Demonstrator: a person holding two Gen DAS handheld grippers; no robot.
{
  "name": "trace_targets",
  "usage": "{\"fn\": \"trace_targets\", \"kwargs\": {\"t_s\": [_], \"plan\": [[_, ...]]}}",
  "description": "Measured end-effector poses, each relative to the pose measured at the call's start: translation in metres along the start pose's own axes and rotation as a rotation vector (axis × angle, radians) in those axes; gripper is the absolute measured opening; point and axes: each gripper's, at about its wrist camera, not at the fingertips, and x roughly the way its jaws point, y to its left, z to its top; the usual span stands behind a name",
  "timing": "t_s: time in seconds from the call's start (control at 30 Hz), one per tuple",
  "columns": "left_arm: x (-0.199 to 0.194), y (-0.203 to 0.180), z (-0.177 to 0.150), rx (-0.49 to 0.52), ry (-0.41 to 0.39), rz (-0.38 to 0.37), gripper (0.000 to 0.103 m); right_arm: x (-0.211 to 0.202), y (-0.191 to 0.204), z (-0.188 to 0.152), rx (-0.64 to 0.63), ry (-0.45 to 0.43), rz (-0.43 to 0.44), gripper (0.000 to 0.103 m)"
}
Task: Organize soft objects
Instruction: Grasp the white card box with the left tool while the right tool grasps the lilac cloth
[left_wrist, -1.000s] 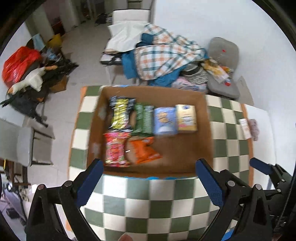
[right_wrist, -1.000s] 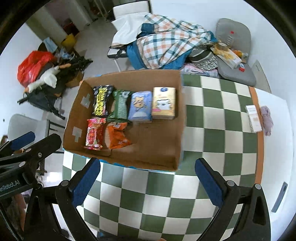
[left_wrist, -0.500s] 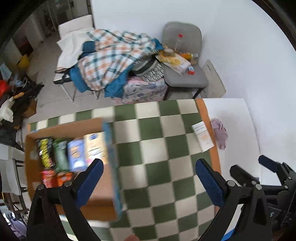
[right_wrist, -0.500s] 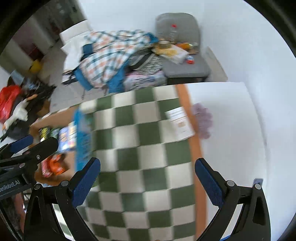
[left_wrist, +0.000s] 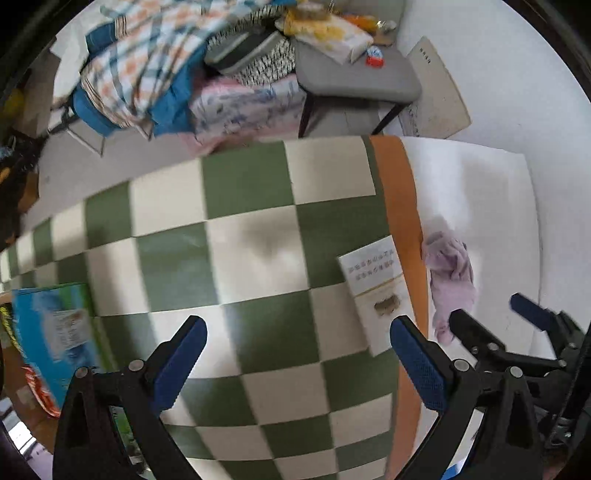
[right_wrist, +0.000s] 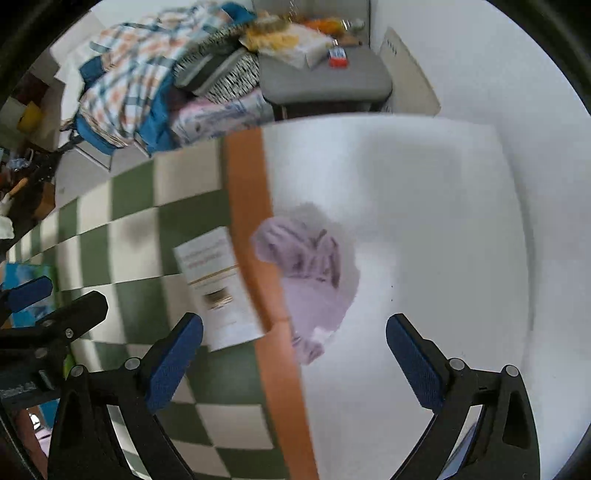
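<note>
Lilac cloth (right_wrist: 308, 284) lies crumpled on the white tabletop (right_wrist: 424, 206), its left edge touching the orange border strip (right_wrist: 251, 206) of the green-and-white checked cloth (right_wrist: 136, 243). In the right wrist view the right gripper (right_wrist: 294, 352) is held above the table, angled down toward it, its blue-padded fingers (right_wrist: 173, 363) spread wide with nothing between them; the lilac cloth sits just ahead of the gap, at about 12 o'clock, its lower tip almost between the two tips. A white leaflet (right_wrist: 218, 291) lies on the checks at about 10 o'clock from that gripper, just beside the cloth with the orange strip between them.

In the left wrist view the left gripper (left_wrist: 298, 356) is likewise tilted down over the checks, fingers (left_wrist: 417, 365) apart and holding nothing. The lilac cloth (left_wrist: 450, 280) is at about 2 o'clock from it, beyond its right finger, and the right gripper (left_wrist: 491, 310) is just beside it at 3 o'clock. A blue-sided box (left_wrist: 51, 328) stands at 9 o'clock, blurred.
</note>
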Motion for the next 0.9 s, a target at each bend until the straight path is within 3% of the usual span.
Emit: {"fn": "trace_targets", "kwargs": {"t_s": [0.13,0.2,0.3,0.37,0.47,0.6,0.73,0.9], "plan": [[0.022,-0.01,0.011,-0.028,0.053,-0.039,0.102,0.033,-0.014,0.01,0.016,0.051,0.021,0.097],[0.03,-0.014,0.015,-0.034,0.075,-0.043,0.102,0.048,-0.018,0.013,0.014,0.078,0.026,0.09],[0.041,-0.023,0.02,-0.043,0.113,-0.068,0.102,0.063,-0.024,0.013,0.01,0.114,0.024,0.056],[0.05,-0.03,0.022,-0.042,0.157,-0.095,0.102,0.066,-0.029,0.012,0.019,0.126,0.057,0.049],[0.062,-0.042,0.026,-0.033,0.195,-0.108,0.102,0.06,-0.034,0.01,0.014,0.112,-0.002,0.048],[0.079,-0.054,0.029,-0.025,0.241,-0.096,0.102,0.056,-0.047,0.005,0.038,0.122,0.003,0.048],[0.094,-0.071,0.027,0.022,0.275,-0.038,0.101,0.053,-0.059,0.002,0.067,0.119,0.003,0.048],[0.095,-0.086,0.025,0.076,0.253,0.03,0.097,0.056,-0.064,-0.001,0.081,0.128,0.003,0.048]]}}
